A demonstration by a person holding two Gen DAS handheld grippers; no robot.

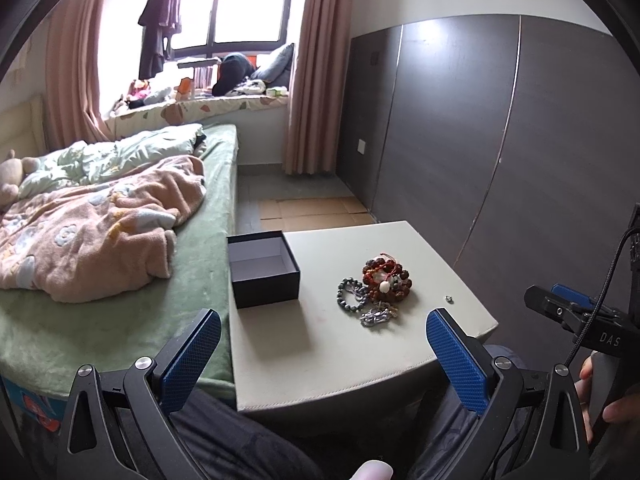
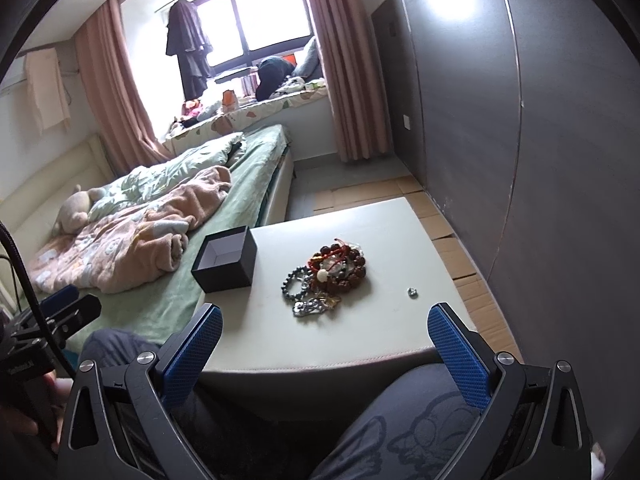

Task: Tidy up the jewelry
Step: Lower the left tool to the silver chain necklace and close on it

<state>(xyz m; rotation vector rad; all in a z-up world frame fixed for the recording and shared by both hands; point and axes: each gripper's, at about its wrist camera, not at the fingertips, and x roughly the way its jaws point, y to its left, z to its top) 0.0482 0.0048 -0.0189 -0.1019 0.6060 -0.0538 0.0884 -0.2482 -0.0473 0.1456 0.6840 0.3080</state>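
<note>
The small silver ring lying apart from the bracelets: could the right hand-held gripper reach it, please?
Probably yes: the ring lies alone on bare tabletop ahead of the open right hand-held gripper.

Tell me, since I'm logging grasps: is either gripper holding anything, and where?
Nothing is held: left gripper and right gripper are both open and empty.

The left gripper (image 1: 324,344) fills the bottom of the left wrist view, its blue-padded fingers (image 1: 192,356) spread wide apart with nothing between them. The right gripper (image 2: 326,346) sits likewise at the bottom of the right wrist view, jaws wide and empty. At the lower right edge of the left view, a hand (image 1: 612,396) grips the right gripper's handle.
</note>
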